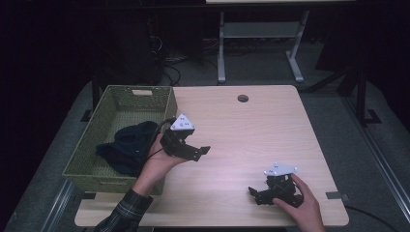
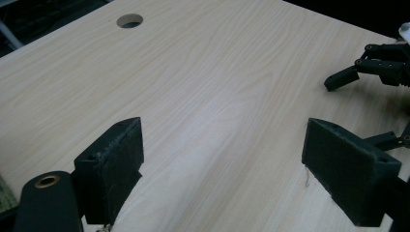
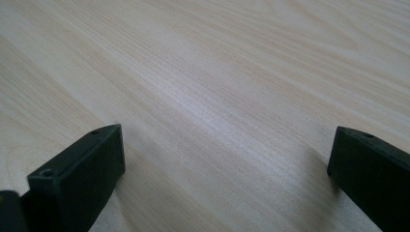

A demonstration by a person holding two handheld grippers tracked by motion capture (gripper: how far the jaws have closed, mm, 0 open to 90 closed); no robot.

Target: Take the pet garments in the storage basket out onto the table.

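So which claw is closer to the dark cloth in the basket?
The left one, probably. The left claw is open and held up right beside the basket, near the dark cloth. The right claw is open too, but it sits low at the table's near right corner, farther away.

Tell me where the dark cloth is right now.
In the high view, the dark cloth lies inside the green woven basket at the table's left edge, just left of the left gripper.

left hand-held gripper (image 1: 196, 151) raised, jaws wide; right hand-held gripper (image 1: 255, 193) low, jaws wide.
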